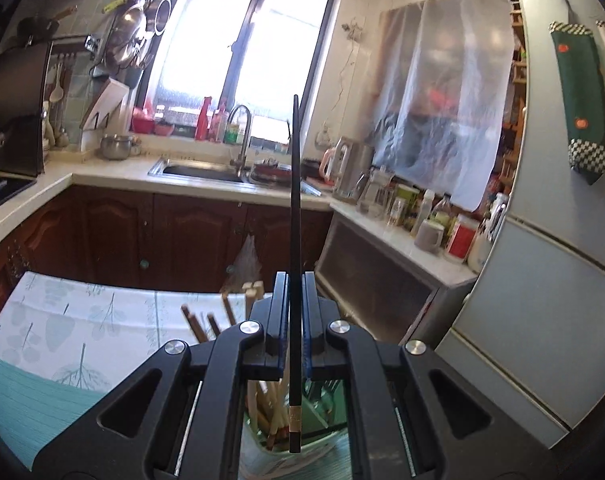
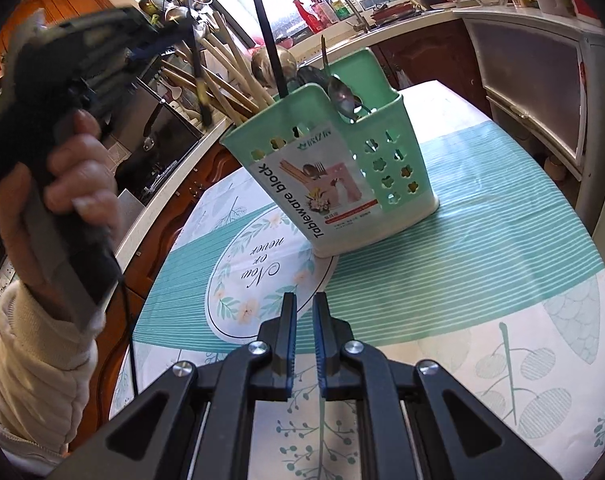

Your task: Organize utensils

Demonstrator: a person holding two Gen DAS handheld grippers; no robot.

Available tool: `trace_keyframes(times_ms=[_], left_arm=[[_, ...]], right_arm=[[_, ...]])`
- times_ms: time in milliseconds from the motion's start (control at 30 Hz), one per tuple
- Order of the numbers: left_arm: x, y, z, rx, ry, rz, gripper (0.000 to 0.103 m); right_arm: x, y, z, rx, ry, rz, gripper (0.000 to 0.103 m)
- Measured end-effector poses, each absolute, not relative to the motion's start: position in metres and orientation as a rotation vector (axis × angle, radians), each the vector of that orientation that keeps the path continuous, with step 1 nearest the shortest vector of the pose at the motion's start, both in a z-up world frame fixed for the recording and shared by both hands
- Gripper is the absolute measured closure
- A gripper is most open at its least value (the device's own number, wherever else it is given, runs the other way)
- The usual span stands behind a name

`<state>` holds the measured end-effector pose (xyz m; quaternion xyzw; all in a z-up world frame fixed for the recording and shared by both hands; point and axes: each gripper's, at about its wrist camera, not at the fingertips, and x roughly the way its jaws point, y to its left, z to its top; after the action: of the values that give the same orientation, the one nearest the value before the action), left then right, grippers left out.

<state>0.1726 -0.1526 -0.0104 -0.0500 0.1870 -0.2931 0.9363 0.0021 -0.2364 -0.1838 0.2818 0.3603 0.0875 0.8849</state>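
Tablecloth [image 2: 442,280] striped teal, leaf-printed | holder [image 2: 334,168] upright | kitchen counter [image 1: 102,178], sink [image 1: 198,170] behind

A black chopstick [image 1: 294,248] with a gold band near its lower end stands upright, pointing to 12 o'clock. Below it, a mint-green plastic utensil caddy [image 2: 334,160] labelled "Tableware block" stands upright on the tablecloth. Its compartments hold pale wooden chopsticks [image 2: 230,80], another black chopstick [image 2: 268,36] and metal spoons [image 2: 342,94].
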Motion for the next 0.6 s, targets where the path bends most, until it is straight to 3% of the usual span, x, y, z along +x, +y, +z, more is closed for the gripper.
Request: trace_keyframes(times_ms=[267,600], left_arm=[[0.17,-0.158,-0.036,-0.075,0.296,-0.539,0.099],[0.146,-0.14,-0.079,-0.043,0.422,-0.502,0.098]], right_arm=[[-0.001,-0.233,-0.184,0.57,0.749,0.186,0.095],[-0.001,-0.236,-0.187,0.57,0.765,0.169,0.095]])
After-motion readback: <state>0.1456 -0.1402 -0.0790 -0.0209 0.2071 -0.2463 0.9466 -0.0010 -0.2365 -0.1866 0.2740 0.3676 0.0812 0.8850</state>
